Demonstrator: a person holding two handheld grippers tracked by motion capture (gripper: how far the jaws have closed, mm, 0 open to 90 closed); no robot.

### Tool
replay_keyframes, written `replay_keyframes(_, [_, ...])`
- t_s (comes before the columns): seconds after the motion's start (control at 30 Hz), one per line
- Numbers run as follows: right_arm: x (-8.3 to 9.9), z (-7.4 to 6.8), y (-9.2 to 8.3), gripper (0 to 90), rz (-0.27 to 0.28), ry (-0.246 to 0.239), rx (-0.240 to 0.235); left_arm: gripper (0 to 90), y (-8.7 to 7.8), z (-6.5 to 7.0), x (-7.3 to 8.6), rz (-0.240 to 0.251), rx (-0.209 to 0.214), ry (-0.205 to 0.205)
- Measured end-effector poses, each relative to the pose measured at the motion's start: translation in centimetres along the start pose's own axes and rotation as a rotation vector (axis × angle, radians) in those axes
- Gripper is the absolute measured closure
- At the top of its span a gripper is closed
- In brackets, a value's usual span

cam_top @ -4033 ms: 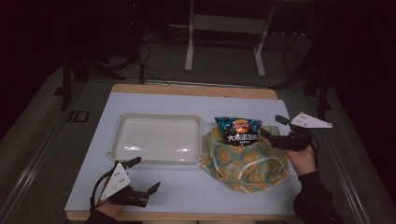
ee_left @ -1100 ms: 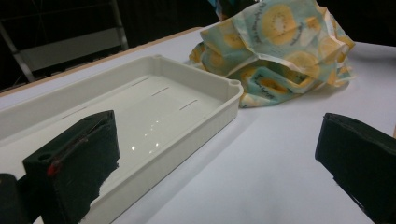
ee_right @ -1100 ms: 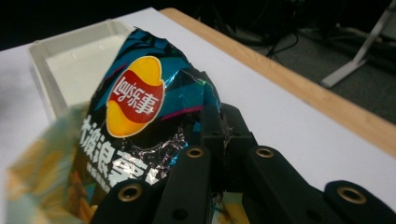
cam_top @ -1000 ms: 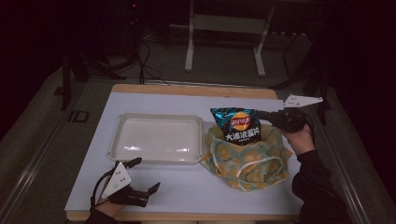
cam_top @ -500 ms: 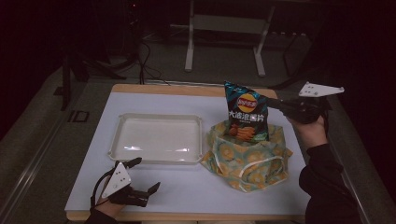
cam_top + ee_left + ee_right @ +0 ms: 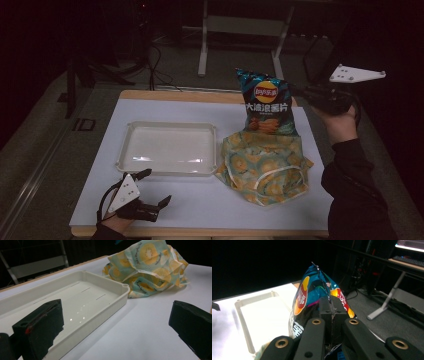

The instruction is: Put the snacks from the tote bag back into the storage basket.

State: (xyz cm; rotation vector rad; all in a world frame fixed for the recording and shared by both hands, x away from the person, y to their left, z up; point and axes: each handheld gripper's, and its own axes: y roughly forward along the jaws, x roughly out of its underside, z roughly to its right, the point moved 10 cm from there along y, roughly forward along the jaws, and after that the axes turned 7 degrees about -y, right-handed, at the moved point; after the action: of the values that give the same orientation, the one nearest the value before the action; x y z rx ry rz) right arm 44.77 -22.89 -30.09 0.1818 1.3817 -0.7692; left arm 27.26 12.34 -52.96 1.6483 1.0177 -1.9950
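Observation:
A teal bag of chips (image 6: 267, 105) hangs upright above a cloth bag printed with yellow fruit slices (image 6: 265, 162), its lower end still at the cloth bag's mouth. My right gripper (image 6: 300, 95) is shut on the chip bag's right edge; in the right gripper view the jaws pinch the bag's seam (image 6: 322, 292) at my right gripper (image 6: 332, 310). My left gripper (image 6: 152, 187) rests open on the table's near left corner. In the left gripper view its open left gripper (image 6: 117, 327) faces the white tray (image 6: 110, 302) and the cloth bag (image 6: 147, 265).
A white rectangular tray (image 6: 125, 150) lies left of the cloth bag on the white tabletop (image 6: 200, 200). Beyond the table's far edge stand a dark floor, cables and a metal table frame (image 6: 205, 45).
My right gripper has risen, lifting the chip bag from inside the cloth bag until it stands mostly above it. The left gripper has stayed put.

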Motion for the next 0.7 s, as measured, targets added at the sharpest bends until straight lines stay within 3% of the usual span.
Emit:
replay_keyframes(0.23, [-2.0, -2.1, 2.0, 90.0, 0.035, -0.014, -0.051, 0.2, -0.1, 0.0, -0.1, 0.005, 0.000, 0.000])
replay_keyframes(0.53, [-3.2, -5.5, 5.9, 90.0, 0.067, -0.009, -0.138, 0.2, -0.4, 0.2, -0.2, 0.034, -0.004, 0.051])
replay_keyframes(0.7, [-3.6, -7.8, 8.7, 90.0, 0.074, 0.000, -0.191, 0.2, -0.8, -0.2, -0.3, 0.043, -0.032, 0.033])
